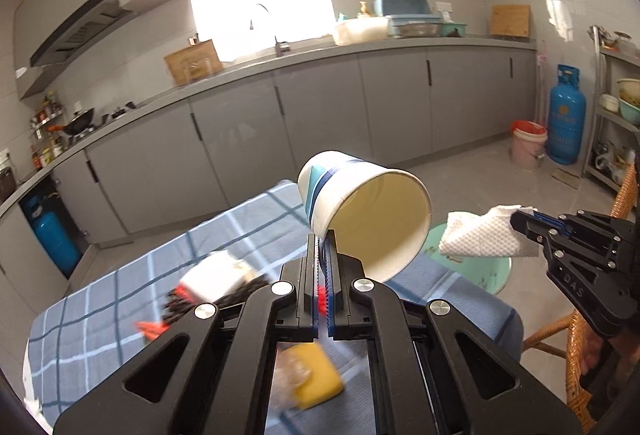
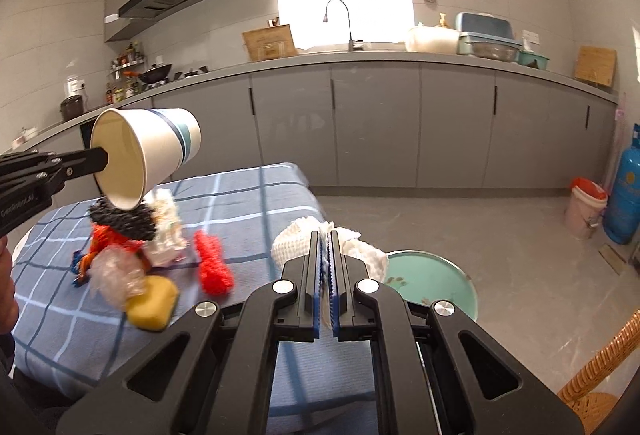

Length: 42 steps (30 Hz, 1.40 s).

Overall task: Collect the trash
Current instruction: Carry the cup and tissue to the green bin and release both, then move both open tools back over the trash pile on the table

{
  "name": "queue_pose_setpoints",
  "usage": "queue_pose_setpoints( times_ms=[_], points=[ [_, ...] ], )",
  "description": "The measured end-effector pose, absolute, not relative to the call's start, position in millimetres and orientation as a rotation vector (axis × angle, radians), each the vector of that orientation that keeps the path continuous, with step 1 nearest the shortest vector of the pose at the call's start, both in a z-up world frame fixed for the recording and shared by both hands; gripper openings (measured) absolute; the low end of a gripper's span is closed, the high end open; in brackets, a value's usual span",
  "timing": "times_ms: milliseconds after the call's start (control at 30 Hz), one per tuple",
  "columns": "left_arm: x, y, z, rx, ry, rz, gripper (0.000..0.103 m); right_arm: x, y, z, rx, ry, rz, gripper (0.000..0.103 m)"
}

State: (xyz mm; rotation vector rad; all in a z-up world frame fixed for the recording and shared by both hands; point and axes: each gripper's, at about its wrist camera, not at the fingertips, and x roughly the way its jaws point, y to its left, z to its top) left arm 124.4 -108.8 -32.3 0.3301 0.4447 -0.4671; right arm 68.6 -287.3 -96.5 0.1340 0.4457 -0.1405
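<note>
Black gripper (image 1: 524, 223) marked "DAS".

Readable text was scarce. The right gripper (image 1: 520, 221), as seen from the left wrist, carried raised letters "DAS" on the side of its black body. The left gripper (image 2: 105, 156), as seen from the right wrist, had pale lettering on its black body at the frame edge; it looked like one word beginning with "G" but was cut off and too blurred to read. The blue gas cylinder (image 1: 566, 115) bore a round orange emblem and faint characters beneath, illegible. The wooden box (image 2: 269, 42) on the counter showed faint print, too small to read.
</note>
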Motion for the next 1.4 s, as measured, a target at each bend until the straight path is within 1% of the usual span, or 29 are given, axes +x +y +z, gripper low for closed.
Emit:
queue_pose_setpoints(
  times_ms=[200, 500, 867, 933, 1033, 1100, 1133, 1200, 1333, 1367, 1400],
  points=[
    [151.8, -170.4, -48.7, 0.364, 0.491, -0.562, 0.004, 87.5, -336.8, -112.1, 0.161, 0.476, -0.228, 0.005],
    [187.2, -242.7, -79.2, 0.387, 0.564, -0.662, 0.004, 122.3, -395.9, -139.5, 0.191, 0.525, -0.311, 0.005],
    [220.0, -296.4, -121.9, 0.411, 0.651, -0.719, 0.004, 154.7, -435.1, -180.2, 0.221, 0.603, -0.340, 0.006],
    [223.1, -302.6, -129.3, 0.421, 0.662, -0.724, 0.004, 158.1, -438.3, -186.0, 0.225, 0.611, -0.340, 0.009],
    [226.5, -309.0, -138.7, 0.428, 0.679, -0.737, 0.005, 160.8, -443.9, -194.9, 0.230, 0.626, -0.352, 0.009],
    [228.2, -311.4, -144.3, 0.436, 0.686, -0.741, 0.015, 162.0, -448.7, -198.8, 0.240, 0.635, -0.362, 0.026],
    [227.1, -313.8, -144.3, 0.436, 0.687, -0.741, 0.017, 160.9, -451.6, -201.5, 0.250, 0.637, -0.370, 0.032],
    [227.8, -313.1, -147.2, 0.438, 0.692, -0.736, 0.025, 157.7, -455.5, -205.3, 0.268, 0.645, -0.384, 0.034],
    [231.0, -303.1, -148.5, 0.421, 0.710, -0.715, 0.029, 149.1, -456.5, -205.9, 0.282, 0.645, -0.403, 0.034],
    [230.9, -300.0, -147.9, 0.417, 0.709, -0.706, 0.035, 146.6, -455.5, -205.2, 0.286, 0.645, -0.407, 0.034],
    [230.2, -296.2, -146.5, 0.418, 0.705, -0.689, 0.046, 142.6, -453.8, -204.4, 0.291, 0.645, -0.413, 0.035]
  ],
)
